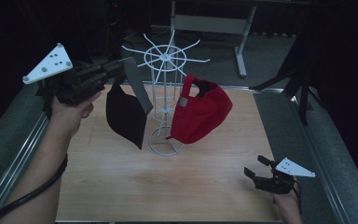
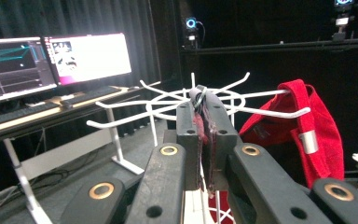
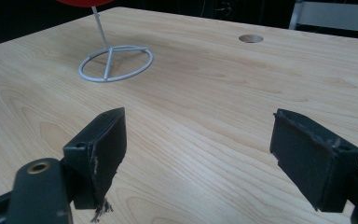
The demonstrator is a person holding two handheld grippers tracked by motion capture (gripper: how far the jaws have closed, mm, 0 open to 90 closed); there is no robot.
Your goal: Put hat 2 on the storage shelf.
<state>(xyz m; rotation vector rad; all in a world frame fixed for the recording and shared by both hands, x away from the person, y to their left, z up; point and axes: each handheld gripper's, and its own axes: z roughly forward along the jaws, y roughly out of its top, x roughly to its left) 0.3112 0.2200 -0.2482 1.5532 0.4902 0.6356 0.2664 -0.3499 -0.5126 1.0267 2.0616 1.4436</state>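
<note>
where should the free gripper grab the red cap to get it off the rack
Judging by how it hangs, grip the red cap at its back strap, near the silver buckle, where it loops over a prong of the white wire rack. Bring the open right gripper in from the table's front and slide the strap outward along the prong.

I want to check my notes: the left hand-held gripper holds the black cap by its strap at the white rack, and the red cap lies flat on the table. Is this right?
Not quite. The red cap does not lie on the table; it hangs from an arm of the white rack, as the high view shows. The rest holds: the left hand-held gripper holds the black cap by its strap at the rack.
</note>
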